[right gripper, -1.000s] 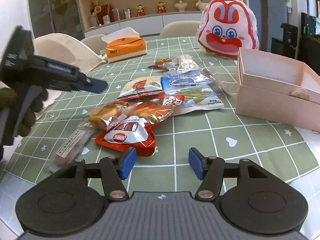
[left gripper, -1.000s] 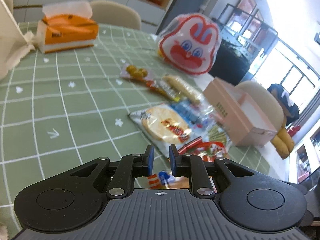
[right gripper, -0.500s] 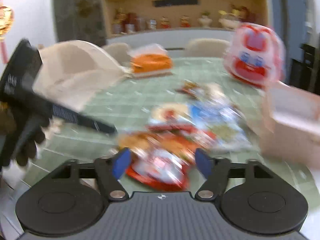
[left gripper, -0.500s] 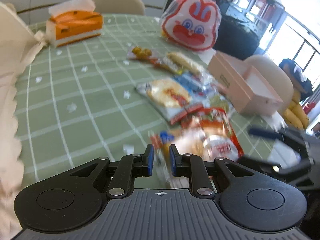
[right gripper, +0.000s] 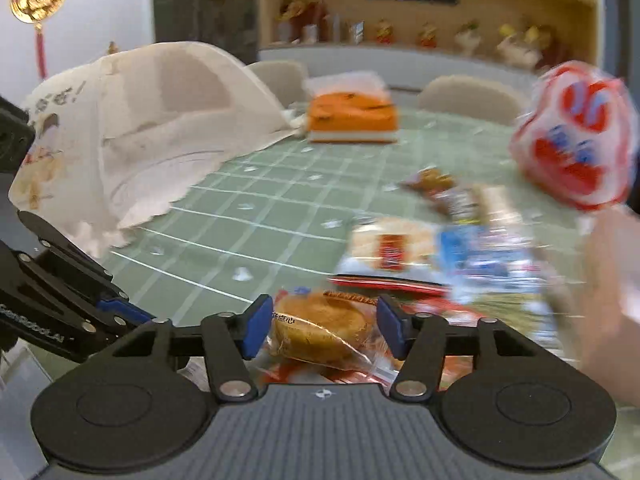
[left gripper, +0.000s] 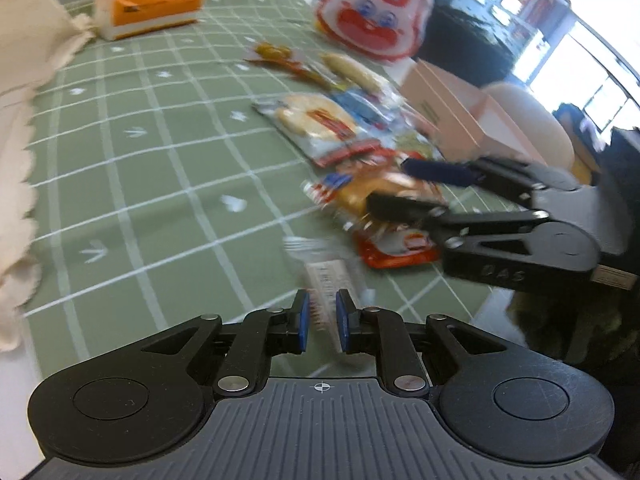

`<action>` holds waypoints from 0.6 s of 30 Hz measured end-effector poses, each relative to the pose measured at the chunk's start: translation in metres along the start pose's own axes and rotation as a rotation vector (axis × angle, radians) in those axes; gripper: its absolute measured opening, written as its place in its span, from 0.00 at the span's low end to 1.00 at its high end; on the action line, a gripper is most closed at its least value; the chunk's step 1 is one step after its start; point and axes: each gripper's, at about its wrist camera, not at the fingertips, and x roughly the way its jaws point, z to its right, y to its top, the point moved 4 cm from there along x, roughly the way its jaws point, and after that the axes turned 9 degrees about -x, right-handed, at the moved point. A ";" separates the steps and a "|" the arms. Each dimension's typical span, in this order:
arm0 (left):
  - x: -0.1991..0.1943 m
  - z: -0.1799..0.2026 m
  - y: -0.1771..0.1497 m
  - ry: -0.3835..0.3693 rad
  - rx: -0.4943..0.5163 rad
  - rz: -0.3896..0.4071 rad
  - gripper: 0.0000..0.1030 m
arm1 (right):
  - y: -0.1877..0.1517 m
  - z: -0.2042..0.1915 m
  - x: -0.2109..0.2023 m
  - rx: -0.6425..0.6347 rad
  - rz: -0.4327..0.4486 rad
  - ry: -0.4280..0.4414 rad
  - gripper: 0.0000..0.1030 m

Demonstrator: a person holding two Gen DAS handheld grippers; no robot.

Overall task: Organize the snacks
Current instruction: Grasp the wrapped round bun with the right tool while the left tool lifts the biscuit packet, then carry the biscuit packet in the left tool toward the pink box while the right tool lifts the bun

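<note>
Now the right gripper point(right gripper: 322, 326) has its blue pads spread wide, one on either side of a wrapped round golden pastry point(right gripper: 320, 330) that sits between them; contact with the wrapper cannot be judged. That pastry lies on top of a red snack packet point(left gripper: 394, 246) at the near edge of the green checked tablecloth point(left gripper: 160, 168). From the left wrist view, the right gripper reaches in from 3 o'clock over the snack pile. The left gripper point(left gripper: 319, 322) holds its pads nearly together with only a narrow gap, and a long clear-wrapped stick snack point(left gripper: 326, 276) lies blurred just ahead of them at 12 o'clock; whether it is pinched cannot be told. Further up the pile lie a round cracker pack point(left gripper: 316, 122) and a blue packet point(right gripper: 476, 256). A pink box point(left gripper: 460, 120) stands at 2 o'clock from the left gripper, a rabbit-face bag point(left gripper: 374, 12) beyond it, and an orange tissue box point(left gripper: 150, 2) at 11 o'clock.
</note>
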 end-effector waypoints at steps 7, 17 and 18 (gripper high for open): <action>0.035 0.042 0.009 -0.035 0.132 0.022 0.31 | -0.042 0.046 -0.059 0.103 0.022 -0.223 0.33; 0.059 0.099 -0.006 0.093 0.456 0.070 0.49 | -0.109 0.096 -0.069 0.349 -0.078 -0.315 0.50; 0.060 0.101 -0.009 0.101 0.480 0.081 0.50 | -0.109 0.097 -0.070 0.353 -0.067 -0.312 0.59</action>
